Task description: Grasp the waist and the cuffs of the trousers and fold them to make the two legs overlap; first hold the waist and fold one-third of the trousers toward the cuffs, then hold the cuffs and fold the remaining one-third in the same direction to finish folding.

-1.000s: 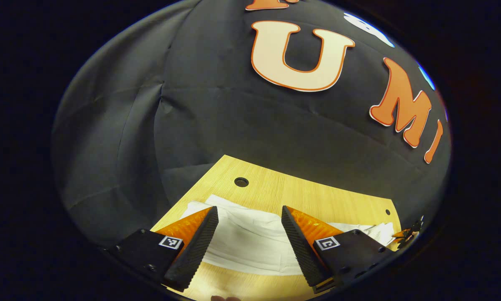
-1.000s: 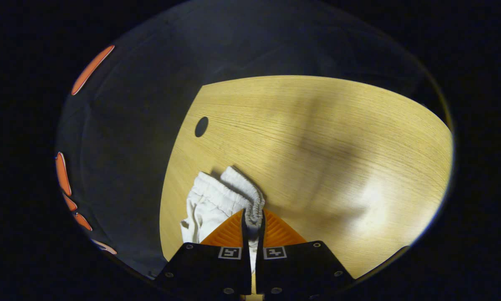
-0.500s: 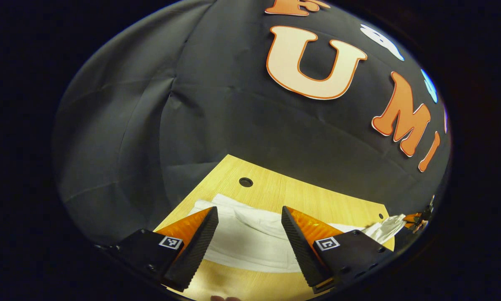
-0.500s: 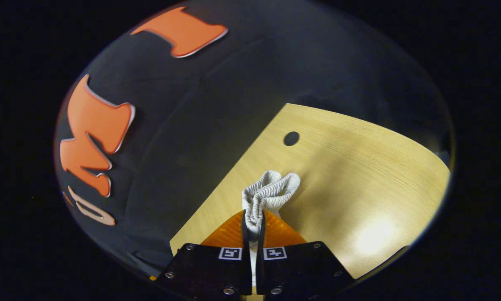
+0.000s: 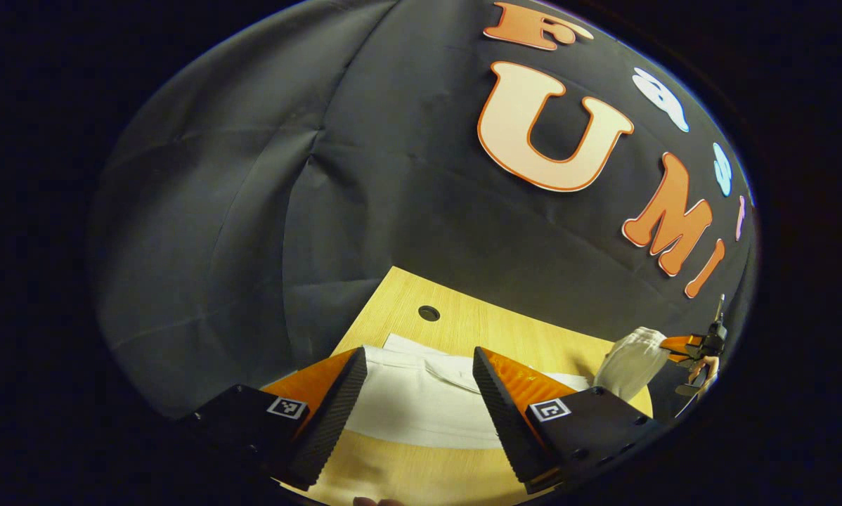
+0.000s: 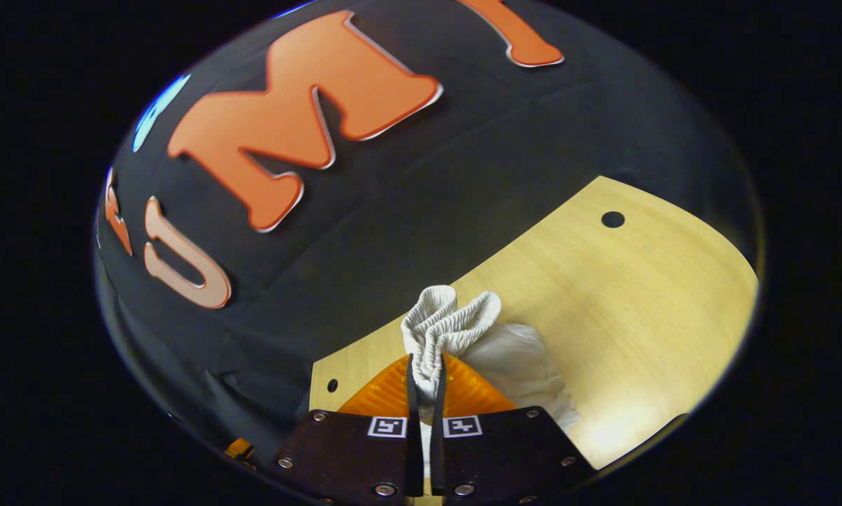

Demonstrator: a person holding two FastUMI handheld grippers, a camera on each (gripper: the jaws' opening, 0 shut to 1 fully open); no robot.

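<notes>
Trousers (image 5: 421, 411), white, lie flat across the wooden counter (image 5: 463, 330) in the left gripper view, running from near the round hole (image 5: 429, 313) toward the right edge. Left gripper (image 5: 419, 414) hangs just above them, fingers spread wide apart, nothing between them, cloth visible through the gap. Cannot tell if the fingertips touch the fabric.

Far right in that same view, the trousers rise off the counter into a bunched, lifted end (image 5: 632, 362), held up by the other gripper (image 5: 688, 346), with a bit of a hand (image 5: 706, 365) behind it.

Right gripper view: right gripper (image 6: 424, 379) is clenched, fingers pressed together on the gathered elastic waist (image 6: 449, 325). Ribbed waistband puffs out in folds just past the fingertips. More white fabric (image 6: 523, 369) hangs to the right of the fingers, draping down toward the counter (image 6: 639, 309). Waist end is raised clear of the surface; whether the hanging cloth touches the counter is hard to tell.

Counter is light wood grain, with one round hole (image 6: 612, 219) at upper right and a smaller hole (image 6: 332, 385) near its left edge in the right gripper view. Black cloth wall (image 6: 393, 232) stands behind the counter.
</notes>
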